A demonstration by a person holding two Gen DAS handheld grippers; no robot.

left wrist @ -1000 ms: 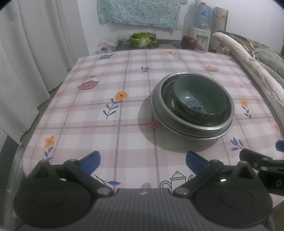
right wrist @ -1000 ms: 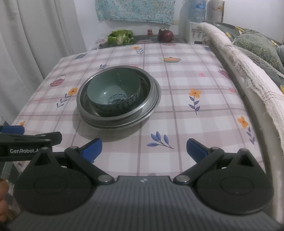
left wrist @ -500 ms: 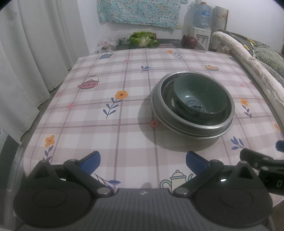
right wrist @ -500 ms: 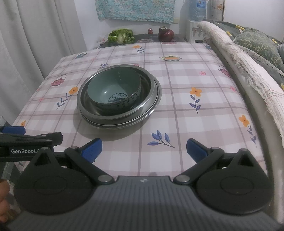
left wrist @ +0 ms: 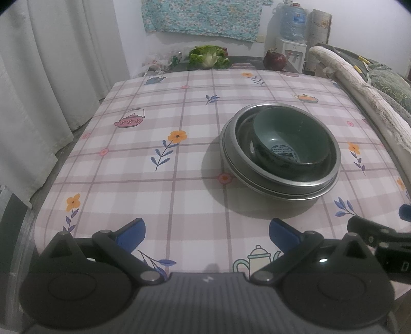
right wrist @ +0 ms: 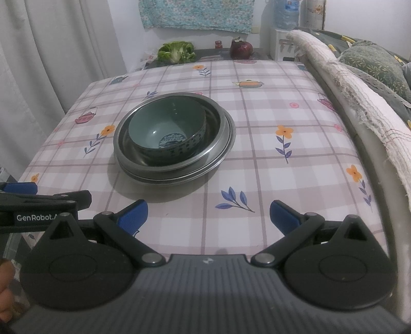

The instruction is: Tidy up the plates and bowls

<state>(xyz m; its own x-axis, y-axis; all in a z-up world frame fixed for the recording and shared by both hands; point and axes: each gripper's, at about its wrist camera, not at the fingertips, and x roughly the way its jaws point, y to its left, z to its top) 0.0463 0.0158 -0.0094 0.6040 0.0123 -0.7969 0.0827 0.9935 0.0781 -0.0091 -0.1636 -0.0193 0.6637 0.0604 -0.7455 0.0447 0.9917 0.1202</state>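
Bowl (right wrist: 167, 132) in pan (right wrist: 218, 144) on table (right wrist: 295, 179)

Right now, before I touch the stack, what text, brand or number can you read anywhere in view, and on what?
"GenRobot." then a cut-off letter: white print on the side of the left gripper, seen in the right wrist view.
"D": one white letter on the right gripper, at the left wrist view's edge; the rest is cut off.
Water bottle label: too blurred to read.
Blue pattern inside the green bowl: unreadable.
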